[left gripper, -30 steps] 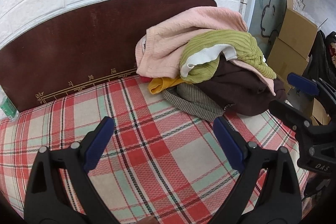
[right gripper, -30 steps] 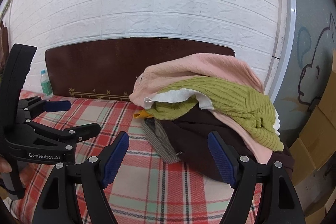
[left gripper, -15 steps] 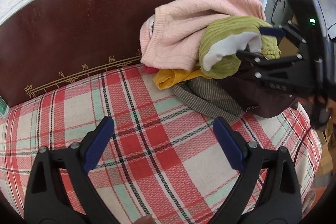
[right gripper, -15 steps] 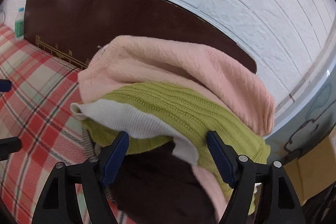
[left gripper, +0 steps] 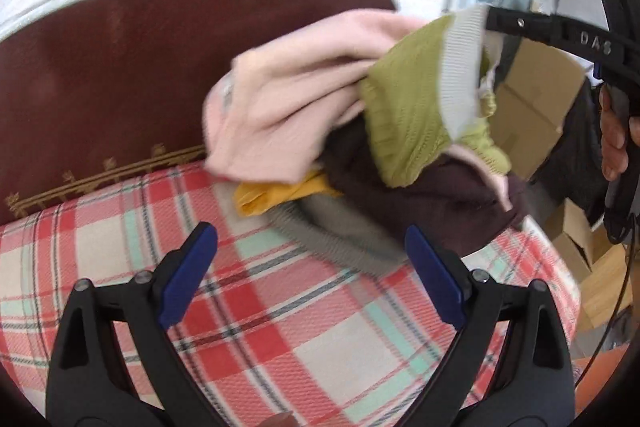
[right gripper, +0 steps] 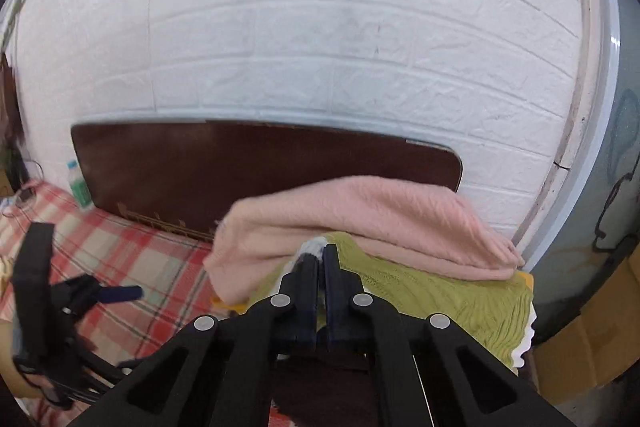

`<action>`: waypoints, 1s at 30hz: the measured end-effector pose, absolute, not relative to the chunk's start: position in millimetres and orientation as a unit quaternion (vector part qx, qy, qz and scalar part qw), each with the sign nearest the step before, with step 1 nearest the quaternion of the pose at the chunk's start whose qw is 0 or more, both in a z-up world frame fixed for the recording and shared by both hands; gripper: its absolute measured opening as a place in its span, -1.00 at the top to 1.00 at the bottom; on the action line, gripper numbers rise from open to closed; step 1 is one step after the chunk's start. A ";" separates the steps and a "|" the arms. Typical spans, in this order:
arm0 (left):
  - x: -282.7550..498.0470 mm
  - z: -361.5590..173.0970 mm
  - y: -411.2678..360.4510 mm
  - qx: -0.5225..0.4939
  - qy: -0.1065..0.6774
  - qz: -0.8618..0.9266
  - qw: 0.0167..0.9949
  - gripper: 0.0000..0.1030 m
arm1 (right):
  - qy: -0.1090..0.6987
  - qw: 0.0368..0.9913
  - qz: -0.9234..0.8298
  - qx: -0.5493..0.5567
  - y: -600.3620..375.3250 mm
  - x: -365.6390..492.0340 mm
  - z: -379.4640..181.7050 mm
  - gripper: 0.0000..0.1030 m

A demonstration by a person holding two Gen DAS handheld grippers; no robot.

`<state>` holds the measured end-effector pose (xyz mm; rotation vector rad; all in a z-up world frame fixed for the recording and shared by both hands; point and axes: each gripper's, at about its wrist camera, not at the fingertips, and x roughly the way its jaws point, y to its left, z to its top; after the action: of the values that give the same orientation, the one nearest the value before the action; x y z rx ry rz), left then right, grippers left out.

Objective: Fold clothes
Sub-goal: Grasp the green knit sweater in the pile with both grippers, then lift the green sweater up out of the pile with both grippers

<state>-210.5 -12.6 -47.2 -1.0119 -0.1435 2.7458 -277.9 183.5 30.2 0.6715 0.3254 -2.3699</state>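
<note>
Right gripper fingers pinch the green sweater by its white hem, lifted rightward; left gripper gapes empty over the bed

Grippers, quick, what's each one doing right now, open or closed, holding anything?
Left gripper: open, holding nothing, above the plaid cover.
Right gripper: closed on the green sweater at its white ribbed edge.

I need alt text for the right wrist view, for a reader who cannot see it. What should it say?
The right gripper is shut on the white hem of a green sweater in a clothes pile, under a pink sweater. Behind stand a dark headboard and a white brick wall. At left, the left gripper hovers over a plaid bedcover.
</note>
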 end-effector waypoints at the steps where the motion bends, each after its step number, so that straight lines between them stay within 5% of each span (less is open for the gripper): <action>1: -209.5 -41.7 -3.2 -0.334 -0.034 0.936 0.111 -0.86 | 0.124 0.327 -0.905 0.243 187.9 -271.6 39.7 0.97; 5: -212.5 -42.2 19.4 -0.328 0.003 0.938 0.110 -0.86 | 0.178 0.278 -0.905 0.267 193.1 -269.5 33.5 0.85; 7: -216.6 -52.8 21.5 -0.334 0.021 0.938 0.094 -0.86 | 0.207 0.259 -0.903 0.272 196.9 -268.6 17.8 0.17; 9: -221.2 -62.5 20.8 -0.342 0.032 0.936 0.081 -0.86 | 0.243 0.233 -0.901 0.274 199.2 -269.1 -6.6 -0.15; 13: -238.0 -72.9 15.8 -0.346 0.041 0.936 0.052 -0.86 | 0.331 0.228 -0.870 0.286 191.1 -269.4 -61.5 -0.32; 19: -271.3 -82.3 9.6 -0.362 0.026 0.931 0.032 -0.82 | 0.411 0.220 -0.845 0.262 182.1 -271.7 -113.3 -0.32; 23: -289.0 -86.9 15.3 -0.374 0.028 0.926 0.042 -0.26 | 0.379 0.216 -0.859 0.267 178.3 -293.8 -114.2 -0.19; 25: -295.9 -89.2 18.7 -0.384 0.028 0.921 0.056 0.15 | 0.338 0.230 -0.869 0.280 181.4 -305.4 -105.3 0.51; 27: -298.9 -87.4 19.9 -0.385 0.023 0.920 0.069 0.56 | 0.292 0.245 -0.878 0.288 189.1 -314.6 -90.8 0.72; 30: -301.7 -82.3 21.4 -0.382 0.011 0.919 0.091 0.73 | 0.243 0.254 -0.893 0.282 203.6 -317.9 -71.3 0.76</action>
<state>-301.7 21.4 -82.3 -1.1359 0.0328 2.7315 -317.9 203.6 -71.3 0.7671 0.6602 -2.4253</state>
